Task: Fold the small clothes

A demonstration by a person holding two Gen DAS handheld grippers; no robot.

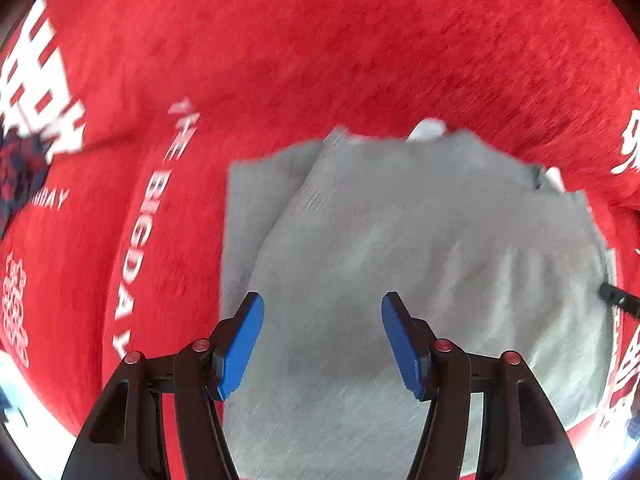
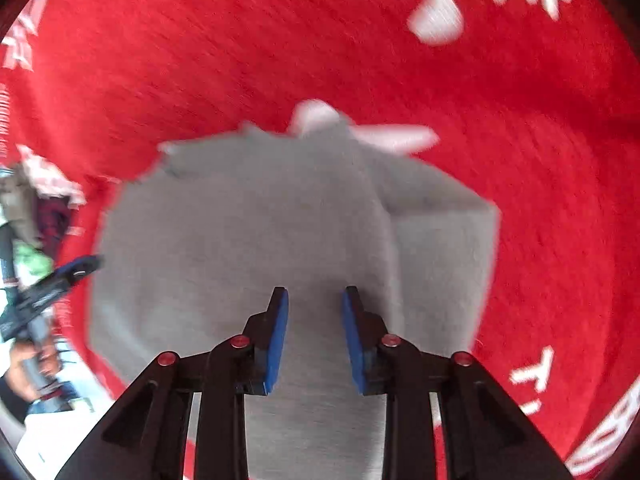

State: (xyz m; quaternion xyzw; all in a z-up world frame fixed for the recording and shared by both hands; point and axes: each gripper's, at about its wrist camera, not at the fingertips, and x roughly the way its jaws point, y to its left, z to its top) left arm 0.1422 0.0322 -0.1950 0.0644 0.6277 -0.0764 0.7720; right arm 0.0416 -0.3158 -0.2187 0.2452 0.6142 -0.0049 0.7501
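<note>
1. Left wrist view: the left tool (image 1: 322,344) hangs over a grey garment (image 1: 400,248) with its blue pads (image 1: 240,344) spread wide apart. Nothing sits between them; only grey fabric shows in the gap below.
2. Same view: the grey garment lies partly folded on a red cloth (image 1: 320,40) with white lettering. One grey layer overlaps another along a diagonal edge at the left. A small white patch (image 1: 427,130) shows at the far edge of the garment.
3. Same view: "BIGDAY" (image 1: 138,240) reads along the red cloth left of the garment. A dark patterned fabric (image 1: 20,176) lies at the far left edge. A black tip of the right tool (image 1: 618,302) enters from the right, at the garment's right edge.
4. The frame is motion-blurred; fine detail of the fabric cannot be read.
5. Right wrist view: the right tool (image 2: 315,340) is above the same grey garment (image 2: 240,240), pads (image 2: 276,344) parted by a moderate gap, narrower than the left tool's. Nothing is gripped.
6. Same view: a fold edge runs down the garment's right side. White fabric (image 2: 316,116) peeks out at its far edge, on the red cloth (image 2: 540,160).
7. Same view: the left tool (image 2: 76,270) appears at the left, its blue-tipped end near the garment's left edge, held by a hand (image 2: 24,364). Whether it touches the fabric cannot be told.
</note>
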